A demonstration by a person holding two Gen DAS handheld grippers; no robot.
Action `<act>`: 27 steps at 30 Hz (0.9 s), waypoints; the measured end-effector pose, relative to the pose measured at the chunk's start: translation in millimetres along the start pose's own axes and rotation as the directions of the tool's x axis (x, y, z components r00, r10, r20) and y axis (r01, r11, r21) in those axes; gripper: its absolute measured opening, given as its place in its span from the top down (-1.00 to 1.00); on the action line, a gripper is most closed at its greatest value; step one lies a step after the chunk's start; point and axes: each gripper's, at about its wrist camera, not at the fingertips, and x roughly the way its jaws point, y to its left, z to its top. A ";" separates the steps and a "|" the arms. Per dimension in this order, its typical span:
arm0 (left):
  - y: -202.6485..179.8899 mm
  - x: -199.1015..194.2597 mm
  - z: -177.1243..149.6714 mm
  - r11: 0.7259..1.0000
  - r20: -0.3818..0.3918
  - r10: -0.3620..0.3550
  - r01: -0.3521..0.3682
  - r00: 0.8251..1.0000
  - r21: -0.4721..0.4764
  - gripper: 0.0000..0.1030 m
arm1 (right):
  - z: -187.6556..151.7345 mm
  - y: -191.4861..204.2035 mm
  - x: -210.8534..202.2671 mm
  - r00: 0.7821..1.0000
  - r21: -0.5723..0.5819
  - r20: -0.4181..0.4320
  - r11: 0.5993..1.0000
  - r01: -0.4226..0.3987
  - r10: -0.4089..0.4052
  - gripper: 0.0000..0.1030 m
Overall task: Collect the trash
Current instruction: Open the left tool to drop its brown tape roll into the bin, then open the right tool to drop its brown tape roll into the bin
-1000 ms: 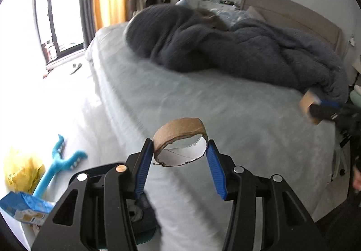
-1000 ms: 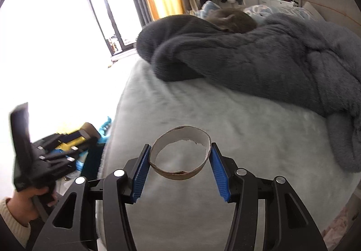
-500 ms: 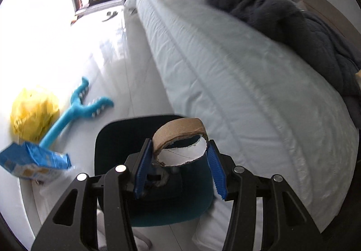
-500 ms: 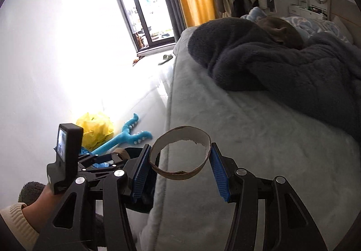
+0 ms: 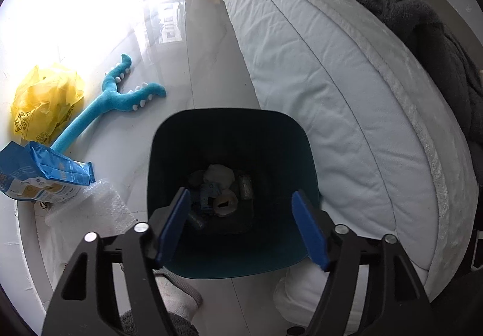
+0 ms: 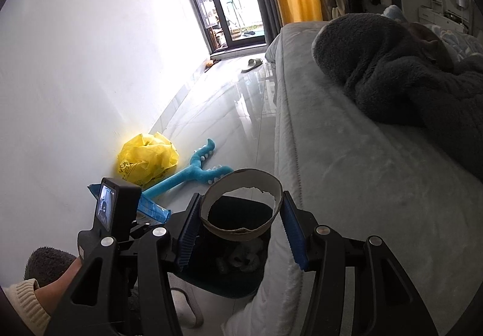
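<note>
The torn brown cardboard ring [image 6: 241,204] sits pinched across its width in the right gripper [image 6: 241,227], above the dark teal plastic bin [image 5: 229,185] beside the bed [image 5: 347,88]. It looks light and crushable (gentle squeeze suffices). The left gripper [image 5: 240,226] gapes wide and empty over the bin; yellow bag [image 5: 45,100] at ten o'clock.
</note>
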 end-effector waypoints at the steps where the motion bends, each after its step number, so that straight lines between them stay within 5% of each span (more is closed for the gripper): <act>1: 4.0 -5.3 -0.1 1.000 0.018 0.004 -0.004 1.000 -0.001 -0.53 | 0.8 4.6 6.9 1.000 -0.006 -0.010 1.000 -0.003 0.003 -0.03; 12: 37.6 -67.3 1.6 1.000 0.249 0.030 -0.031 0.968 0.001 -0.80 | -7.9 35.6 77.3 0.991 0.018 -0.130 1.000 -0.014 0.016 -0.03; 18: 46.1 -104.2 -1.1 0.996 0.369 0.055 -0.075 0.928 0.040 -0.81 | -16.3 39.7 112.9 0.980 0.062 -0.197 0.998 -0.009 0.022 -0.03; 27: 42.3 -154.9 -7.6 0.987 0.531 0.076 -0.140 0.844 0.081 -0.83 | -32.7 46.3 161.4 0.957 0.054 -0.290 0.998 0.043 -0.026 -0.05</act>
